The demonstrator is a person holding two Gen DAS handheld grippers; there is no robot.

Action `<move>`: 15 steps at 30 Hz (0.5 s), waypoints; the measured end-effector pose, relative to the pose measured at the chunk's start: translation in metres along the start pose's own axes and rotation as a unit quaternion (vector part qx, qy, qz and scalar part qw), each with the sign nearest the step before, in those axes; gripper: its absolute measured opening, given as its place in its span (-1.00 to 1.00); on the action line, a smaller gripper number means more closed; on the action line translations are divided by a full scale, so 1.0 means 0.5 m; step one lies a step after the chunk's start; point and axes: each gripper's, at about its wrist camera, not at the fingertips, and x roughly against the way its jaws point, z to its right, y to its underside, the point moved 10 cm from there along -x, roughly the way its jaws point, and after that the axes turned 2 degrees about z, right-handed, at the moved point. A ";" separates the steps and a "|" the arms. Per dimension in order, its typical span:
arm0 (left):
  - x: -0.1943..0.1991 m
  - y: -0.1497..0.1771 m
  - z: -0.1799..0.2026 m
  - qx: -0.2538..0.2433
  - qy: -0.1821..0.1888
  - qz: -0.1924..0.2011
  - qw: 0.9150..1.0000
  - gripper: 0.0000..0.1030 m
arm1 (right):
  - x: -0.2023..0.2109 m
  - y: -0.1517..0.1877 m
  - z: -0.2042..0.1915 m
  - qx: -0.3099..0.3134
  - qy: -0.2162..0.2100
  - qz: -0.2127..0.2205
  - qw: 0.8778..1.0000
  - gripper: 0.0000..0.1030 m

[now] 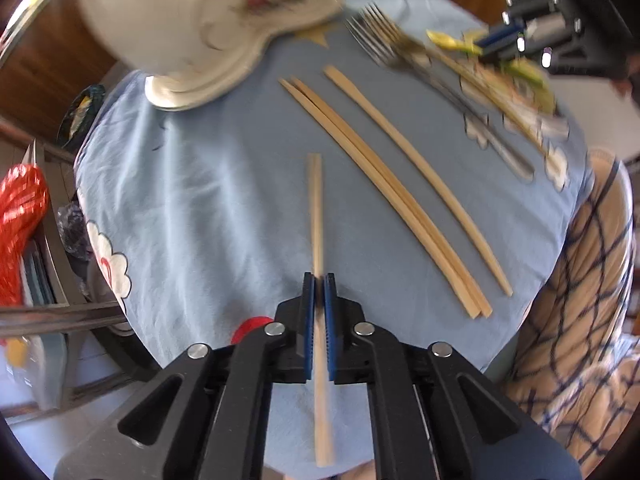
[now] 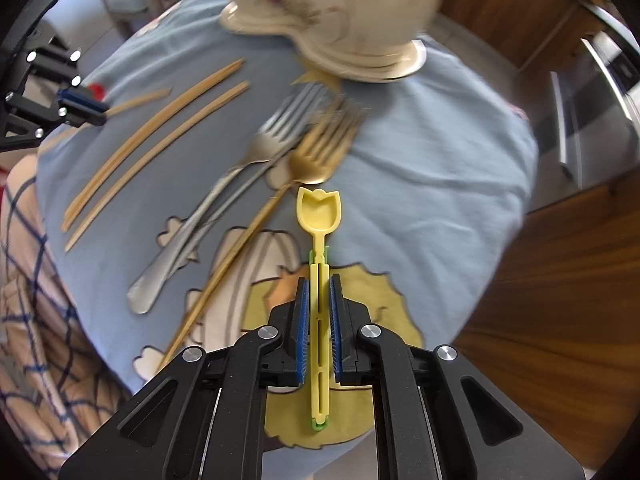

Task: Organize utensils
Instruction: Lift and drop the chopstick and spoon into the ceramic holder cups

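Note:
My left gripper (image 1: 319, 278) is shut on a single wooden chopstick (image 1: 316, 208) that points forward over the blue cloth. To its right lie three more chopsticks (image 1: 384, 184) in a slanted row. Beyond them lie a silver fork (image 1: 400, 60) and a gold fork (image 1: 472, 76). My right gripper (image 2: 319, 278) is shut on the handle of a yellow tulip-shaped plastic spoon (image 2: 319, 212), held above the cloth just right of the gold fork (image 2: 316, 156) and silver fork (image 2: 256, 152). The right gripper also shows in the left wrist view (image 1: 496, 42).
A floral white serving dish (image 1: 224, 20) stands at the far side of the round table covered by the blue cloth (image 1: 208, 184). A checked-fabric lap (image 1: 580, 280) is at the near edge. A shelf with a red bag (image 1: 20, 220) stands left of the table.

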 end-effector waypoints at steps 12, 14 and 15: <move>0.134 -0.032 -0.083 0.120 0.033 0.217 0.968 -0.92 | 0.108 -0.034 0.059 -0.106 -0.047 0.183 0.976 -0.79; 0.163 -0.044 -0.090 0.137 0.035 0.255 0.956 -0.92 | 0.117 -0.052 0.067 -0.121 -0.053 0.208 0.969 -0.79; 0.172 -0.051 -0.093 0.147 0.030 0.271 0.951 -0.92 | 0.121 -0.063 0.067 -0.129 -0.057 0.221 0.965 -0.79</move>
